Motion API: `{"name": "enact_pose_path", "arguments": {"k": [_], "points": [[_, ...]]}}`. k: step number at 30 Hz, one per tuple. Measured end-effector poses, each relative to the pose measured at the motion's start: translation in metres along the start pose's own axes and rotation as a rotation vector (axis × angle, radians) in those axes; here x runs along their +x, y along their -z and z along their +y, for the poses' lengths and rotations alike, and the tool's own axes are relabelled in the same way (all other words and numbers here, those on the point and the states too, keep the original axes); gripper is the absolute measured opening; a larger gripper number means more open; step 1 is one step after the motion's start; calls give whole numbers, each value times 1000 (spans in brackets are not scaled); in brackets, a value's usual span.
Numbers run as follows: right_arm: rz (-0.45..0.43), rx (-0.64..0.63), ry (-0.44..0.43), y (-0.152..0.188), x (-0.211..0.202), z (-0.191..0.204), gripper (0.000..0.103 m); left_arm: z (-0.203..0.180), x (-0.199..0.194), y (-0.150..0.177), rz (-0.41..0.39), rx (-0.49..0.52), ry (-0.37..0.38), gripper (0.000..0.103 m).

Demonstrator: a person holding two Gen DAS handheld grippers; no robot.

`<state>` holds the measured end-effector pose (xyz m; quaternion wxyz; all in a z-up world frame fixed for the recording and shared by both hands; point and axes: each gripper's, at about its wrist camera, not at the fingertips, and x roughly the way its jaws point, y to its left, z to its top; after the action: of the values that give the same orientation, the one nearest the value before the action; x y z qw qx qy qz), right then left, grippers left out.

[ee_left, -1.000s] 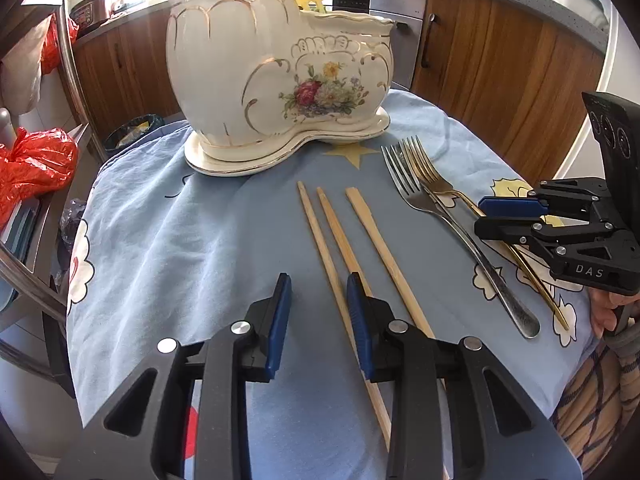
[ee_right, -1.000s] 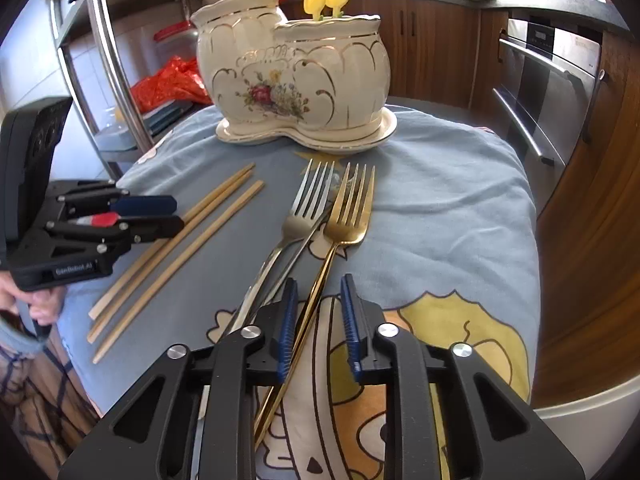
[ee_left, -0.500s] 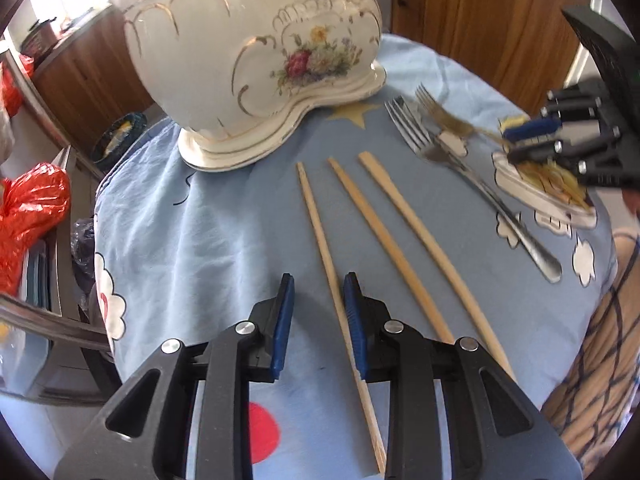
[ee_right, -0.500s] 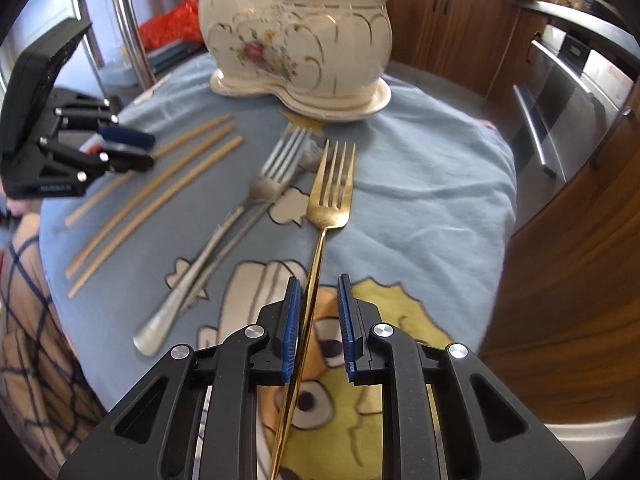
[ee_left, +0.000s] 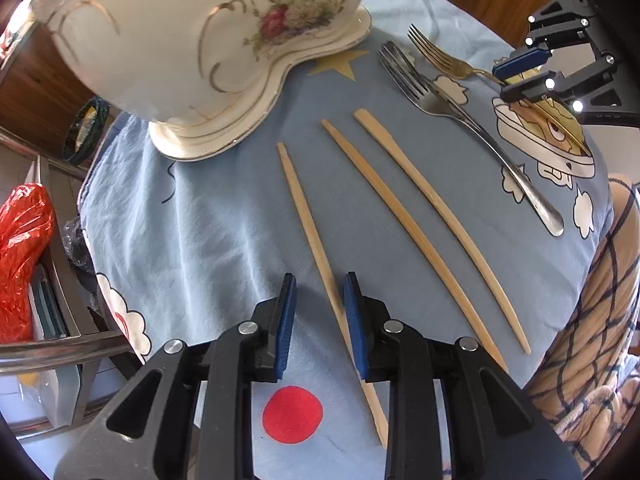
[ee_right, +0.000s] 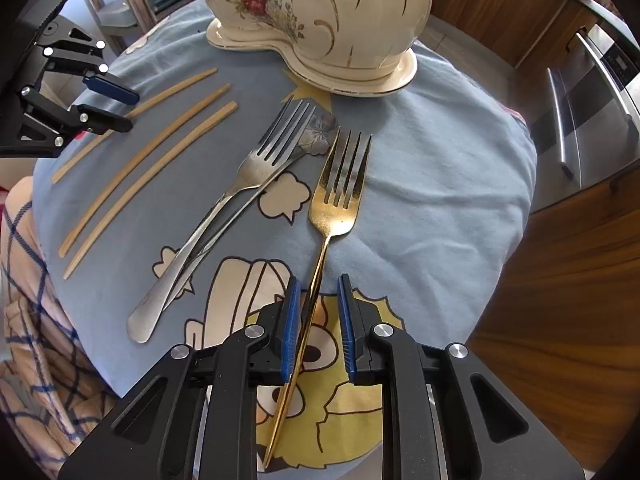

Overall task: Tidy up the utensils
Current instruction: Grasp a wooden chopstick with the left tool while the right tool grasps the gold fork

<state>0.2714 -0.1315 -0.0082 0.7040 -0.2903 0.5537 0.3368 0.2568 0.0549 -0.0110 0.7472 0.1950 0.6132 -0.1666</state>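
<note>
- Left gripper [ee_left: 318, 300]: points steeply down at the desk; its fingers [ee_left: 286, 312] are closing, a gap still showing each side of the leftmost chopstick [ee_left: 310, 232] that lies between them. No pad is seen pressing it.
- Right gripper [ee_right: 318, 308]: also points down; its fingers [ee_right: 291, 320] are closing around the handle of the gold fork [ee_right: 338, 196]. The handle lies against the left pad, clear of the right one.
- Beyond the left fingers, to their right: two more chopsticks [ee_left: 400, 216], side by side and apart from the first.
- Left of the right fingers: a silver fork [ee_right: 244, 180] lying over another silver utensil with a flower-shaped end [ee_right: 318, 136].
- Ahead of both pairs of fingers: a cream ceramic holder [ee_right: 320, 12] with gold trim and painted flowers, standing on its matching base.
- Surface: the desk [ee_right: 440, 184] is round, covered by a light blue cloth printed with clouds, a star, a red dot and a cartoon figure.
- Room: wooden cabinets [ee_right: 552, 280], a steel appliance front [ee_right: 592, 112], a metal rack [ee_left: 52, 340] with a red bag [ee_left: 20, 256].
- A person's plaid sleeve [ee_left: 592, 328] shows at the desk edge.
</note>
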Motion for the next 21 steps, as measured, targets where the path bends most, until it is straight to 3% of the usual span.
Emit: {"name": "enact_pose_path", "arguments": {"k": [4, 9, 16, 21], "points": [[16, 0, -12, -1, 1, 0, 11, 1, 0, -3, 51, 15, 27, 12], [24, -8, -9, 3, -2, 8, 8, -3, 0, 5, 56, 28, 26, 9], [-26, -5, -5, 20, -12, 10, 7, -1, -4, 24, -7, 7, 23, 6], [-89, 14, -6, 26, -24, 12, 7, 5, -22, 44, -94, -15, 25, 5]]}}
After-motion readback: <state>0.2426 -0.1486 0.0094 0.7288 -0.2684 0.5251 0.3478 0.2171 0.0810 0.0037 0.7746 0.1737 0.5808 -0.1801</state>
